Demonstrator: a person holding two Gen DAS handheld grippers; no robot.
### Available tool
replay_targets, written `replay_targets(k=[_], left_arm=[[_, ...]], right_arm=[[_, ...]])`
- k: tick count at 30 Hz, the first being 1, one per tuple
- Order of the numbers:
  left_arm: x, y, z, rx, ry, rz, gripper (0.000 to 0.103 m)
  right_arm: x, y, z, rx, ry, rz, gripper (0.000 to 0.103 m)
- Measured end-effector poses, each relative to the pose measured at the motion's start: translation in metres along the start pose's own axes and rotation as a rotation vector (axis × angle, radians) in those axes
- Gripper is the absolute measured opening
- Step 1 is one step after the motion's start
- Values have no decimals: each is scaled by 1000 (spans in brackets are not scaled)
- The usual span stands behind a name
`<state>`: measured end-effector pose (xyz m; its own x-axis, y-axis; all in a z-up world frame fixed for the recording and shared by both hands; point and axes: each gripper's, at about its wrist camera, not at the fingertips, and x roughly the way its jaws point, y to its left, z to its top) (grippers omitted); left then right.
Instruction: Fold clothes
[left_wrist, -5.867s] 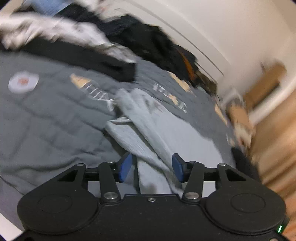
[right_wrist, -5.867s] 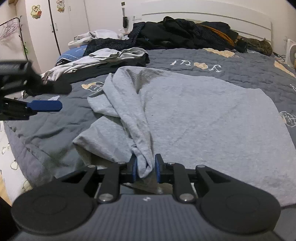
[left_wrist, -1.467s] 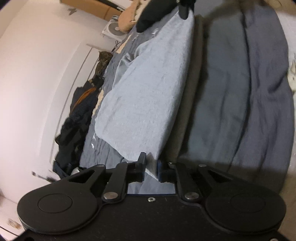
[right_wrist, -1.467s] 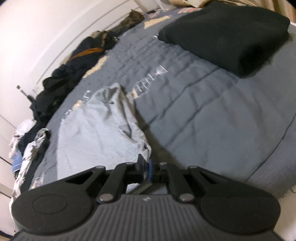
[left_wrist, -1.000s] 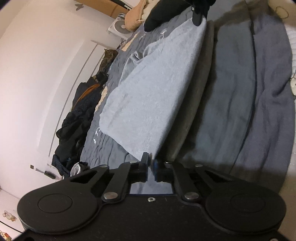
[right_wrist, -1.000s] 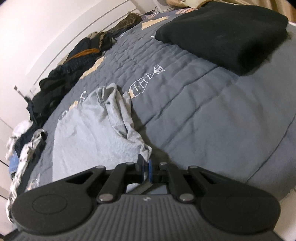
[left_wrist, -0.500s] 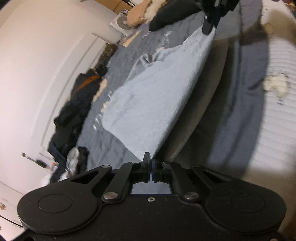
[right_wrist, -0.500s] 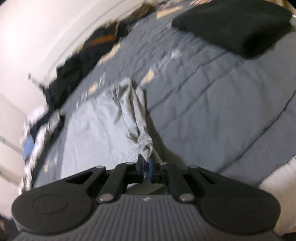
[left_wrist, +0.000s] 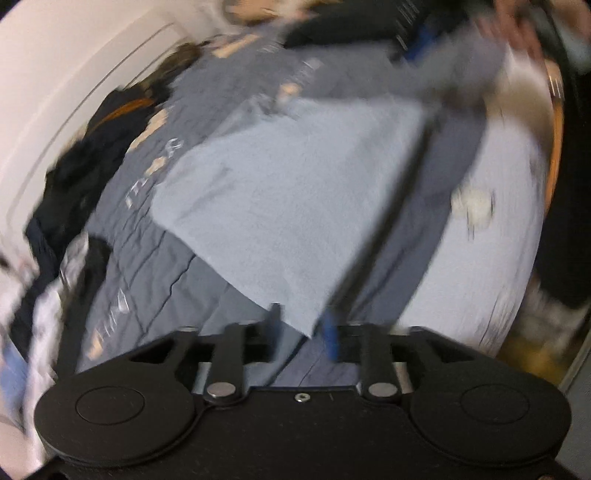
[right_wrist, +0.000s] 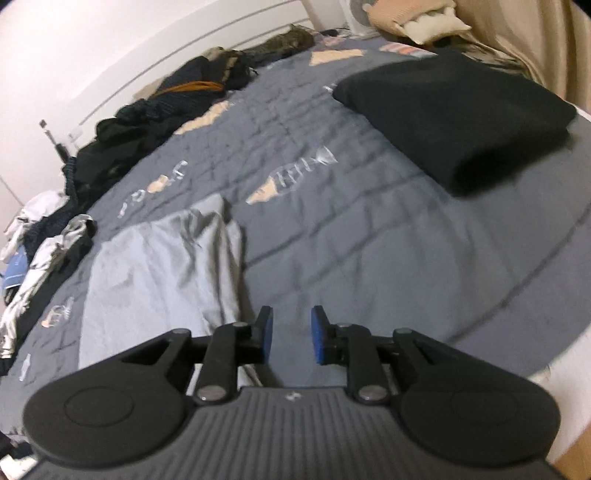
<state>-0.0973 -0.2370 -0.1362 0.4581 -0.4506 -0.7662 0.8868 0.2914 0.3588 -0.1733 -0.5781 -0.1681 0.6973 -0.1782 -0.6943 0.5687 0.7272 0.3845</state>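
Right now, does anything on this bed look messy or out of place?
Yes. The light grey garment lies flat except its right edge, bunched into wrinkled folds. Unsorted dark clothes are heaped along the headboard, unlike the neatly folded black garment. Both grippers are open.

Dim indoor light, motion blur, fisheye-warped edges

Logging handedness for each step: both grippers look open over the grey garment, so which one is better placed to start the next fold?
Probably left. The left gripper brackets a corner of the grey garment; the right gripper is over bare quilt beside it.
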Motion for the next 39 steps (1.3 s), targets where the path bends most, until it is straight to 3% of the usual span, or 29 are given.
replay_targets(k=[3, 8, 14, 21, 23, 31, 36, 38, 39], left_arm=[[-6, 25, 14, -143, -78, -40, 40], [15, 59, 51, -342, -182, -35, 40], [55, 89, 84, -428, -254, -89, 41], [119, 117, 140, -336, -222, -158, 41], [137, 119, 158, -286, -214, -178, 41], [214, 107, 220, -120, -127, -334, 41], [251, 91, 229, -61, -50, -372, 40], [261, 89, 230, -60, -20, -411, 28], [264, 90, 229, -73, -7, -428, 14]], right_arm=[[8, 14, 17, -15, -10, 55, 21], [40, 47, 50, -104, 15, 110, 23], [96, 72, 77, -238, 86, 114, 25], [127, 65, 73, -223, 132, 146, 25], [131, 69, 71, -277, 147, 146, 25], [136, 78, 59, -389, 198, 150, 25], [139, 77, 58, -394, 211, 160, 24], [138, 76, 58, -386, 206, 167, 23], [138, 75, 58, -382, 203, 170, 18]])
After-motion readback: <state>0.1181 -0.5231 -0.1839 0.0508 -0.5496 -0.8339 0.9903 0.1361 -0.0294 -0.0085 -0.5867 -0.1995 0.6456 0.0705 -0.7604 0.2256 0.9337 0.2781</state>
